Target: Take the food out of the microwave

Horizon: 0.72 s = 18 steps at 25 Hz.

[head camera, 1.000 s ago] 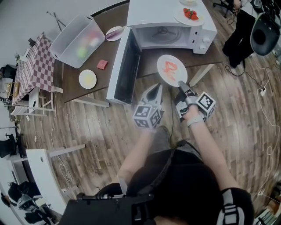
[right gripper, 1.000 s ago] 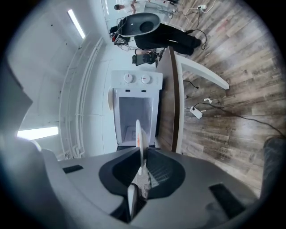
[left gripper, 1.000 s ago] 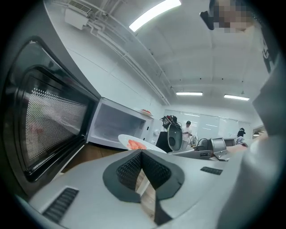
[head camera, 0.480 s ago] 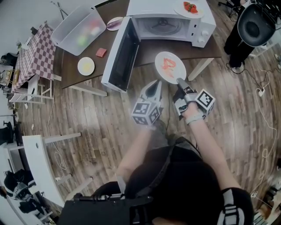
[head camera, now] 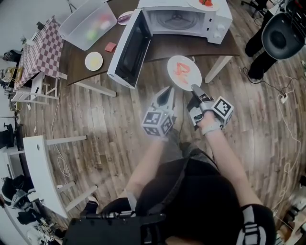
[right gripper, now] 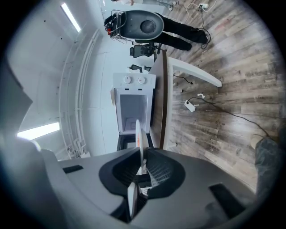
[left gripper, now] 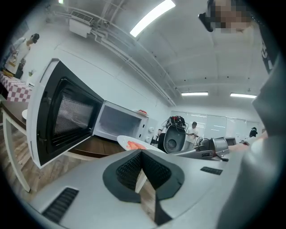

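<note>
A white plate (head camera: 184, 72) with red-orange food hangs in the air in front of the table, outside the open white microwave (head camera: 184, 21). My right gripper (head camera: 195, 91) is shut on the plate's near rim; in the right gripper view the plate (right gripper: 139, 138) runs edge-on between the jaws. My left gripper (head camera: 168, 93) is shut and empty, just left of the plate. From the left gripper view I see the plate (left gripper: 134, 144) past the closed jaws (left gripper: 142, 166) and the microwave's door (left gripper: 62, 116) swung wide. The microwave cavity shows only its turntable.
The brown table (head camera: 162, 48) carries a clear bin (head camera: 88, 24), a small yellow plate (head camera: 93, 61), a pink block (head camera: 110, 47) and a bowl with a spoon (head camera: 125, 18). A plate of red food (head camera: 206, 3) sits on the microwave. A black chair (head camera: 284, 28) stands right.
Both grippers and the plate have drawn back from the microwave and table, the plate still held. The table and microwave now sit farther up the head view.
</note>
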Motion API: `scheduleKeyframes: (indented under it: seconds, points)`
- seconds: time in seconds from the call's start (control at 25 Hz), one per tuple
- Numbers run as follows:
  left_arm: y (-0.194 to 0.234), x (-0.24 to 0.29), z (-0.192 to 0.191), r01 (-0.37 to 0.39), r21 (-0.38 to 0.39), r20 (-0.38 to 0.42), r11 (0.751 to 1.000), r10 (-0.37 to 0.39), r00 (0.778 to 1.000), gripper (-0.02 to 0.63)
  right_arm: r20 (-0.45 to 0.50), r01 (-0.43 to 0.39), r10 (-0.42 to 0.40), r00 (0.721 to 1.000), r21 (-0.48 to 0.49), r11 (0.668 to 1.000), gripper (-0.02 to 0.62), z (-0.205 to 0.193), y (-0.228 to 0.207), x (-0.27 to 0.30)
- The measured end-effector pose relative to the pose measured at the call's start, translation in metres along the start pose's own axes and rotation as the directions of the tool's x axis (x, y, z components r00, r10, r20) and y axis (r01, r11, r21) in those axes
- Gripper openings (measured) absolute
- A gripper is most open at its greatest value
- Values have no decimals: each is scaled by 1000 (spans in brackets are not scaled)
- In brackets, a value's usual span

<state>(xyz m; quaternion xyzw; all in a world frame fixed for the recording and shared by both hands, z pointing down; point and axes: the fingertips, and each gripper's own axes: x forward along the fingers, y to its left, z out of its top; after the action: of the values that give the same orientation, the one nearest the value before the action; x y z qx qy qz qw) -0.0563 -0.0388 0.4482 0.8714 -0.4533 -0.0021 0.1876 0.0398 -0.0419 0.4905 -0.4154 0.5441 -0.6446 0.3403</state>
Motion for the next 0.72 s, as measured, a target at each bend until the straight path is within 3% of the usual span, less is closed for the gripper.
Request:
scheduleKeyframes:
  seconds: [0.72]
  points:
    - [-55,-63,-20,-26,28,41,999,25,999,0,-27,-17,17,999,-15,1000,35,-22,-9,-84]
